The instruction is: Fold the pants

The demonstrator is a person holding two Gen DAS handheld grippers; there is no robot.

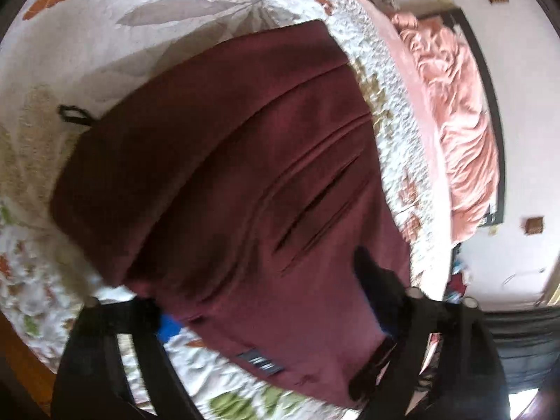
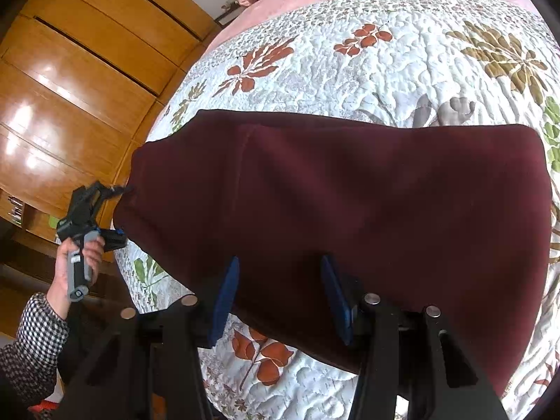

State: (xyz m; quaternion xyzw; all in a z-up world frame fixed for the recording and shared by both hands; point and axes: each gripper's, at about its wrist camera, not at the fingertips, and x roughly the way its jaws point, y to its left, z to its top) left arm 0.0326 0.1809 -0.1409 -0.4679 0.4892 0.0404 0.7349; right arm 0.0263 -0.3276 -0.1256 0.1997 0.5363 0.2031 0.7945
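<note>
Maroon pants [image 2: 367,203] lie folded across a quilted floral bedspread [image 2: 367,59]. In the left wrist view the pants [image 1: 227,161] fill the middle, with a dark label near the hem and a black drawstring loop [image 1: 71,113] at the far end. My left gripper [image 1: 269,301] has its fingers spread wide around the near edge of the pants, which hang draped between them; it also shows in the right wrist view [image 2: 115,190] at the pants' left corner. My right gripper [image 2: 280,297] is open, its blue pads [image 2: 225,297] on either side of the near edge.
A wooden wardrobe [image 2: 77,80] stands left of the bed. A pink blanket [image 1: 458,122] lies crumpled by the dark headboard. White walls and some floor clutter show beyond the bed edge. A hand in a checked sleeve [image 2: 38,336] holds the left gripper.
</note>
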